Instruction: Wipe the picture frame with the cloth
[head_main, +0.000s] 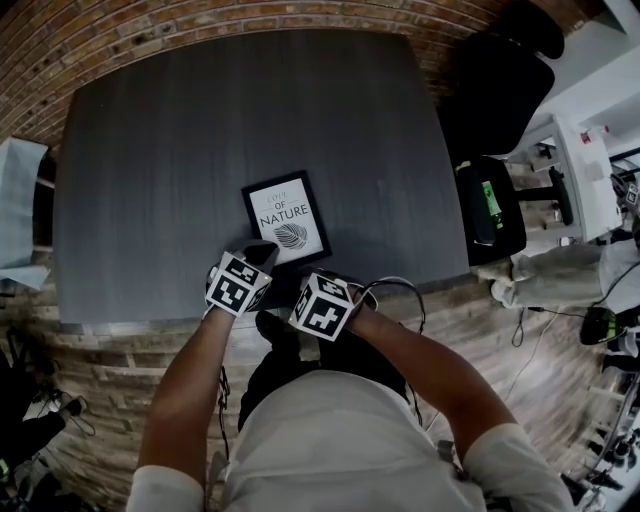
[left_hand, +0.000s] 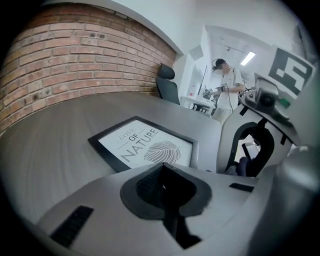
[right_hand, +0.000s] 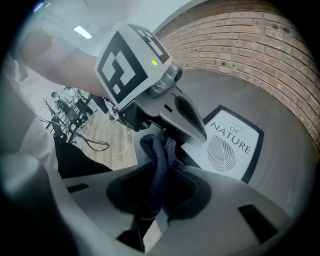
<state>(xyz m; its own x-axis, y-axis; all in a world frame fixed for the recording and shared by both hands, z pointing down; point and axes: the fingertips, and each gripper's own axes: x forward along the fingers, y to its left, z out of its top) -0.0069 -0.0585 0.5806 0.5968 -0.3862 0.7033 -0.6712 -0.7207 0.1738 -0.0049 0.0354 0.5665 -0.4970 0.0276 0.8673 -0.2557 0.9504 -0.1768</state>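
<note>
A: What does the right gripper (right_hand: 163, 170) hold?
B: Its jaws are closed on a dark blue cloth (right_hand: 156, 150). The cloth is bunched between them and comes out past the tips.
A: And the left gripper (left_hand: 162, 172)?
B: Its jaws are pressed together. Its tip is at the near left corner of the picture frame (head_main: 287, 219); if it touches, I cannot tell.
A: Where does the frame lie?
B: Flat on the grey table (head_main: 180, 140), near the front edge, just ahead of both grippers

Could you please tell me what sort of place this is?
Probably an office or lab: a dark table by a brick wall, an office chair, and a person working in the room behind.
</note>
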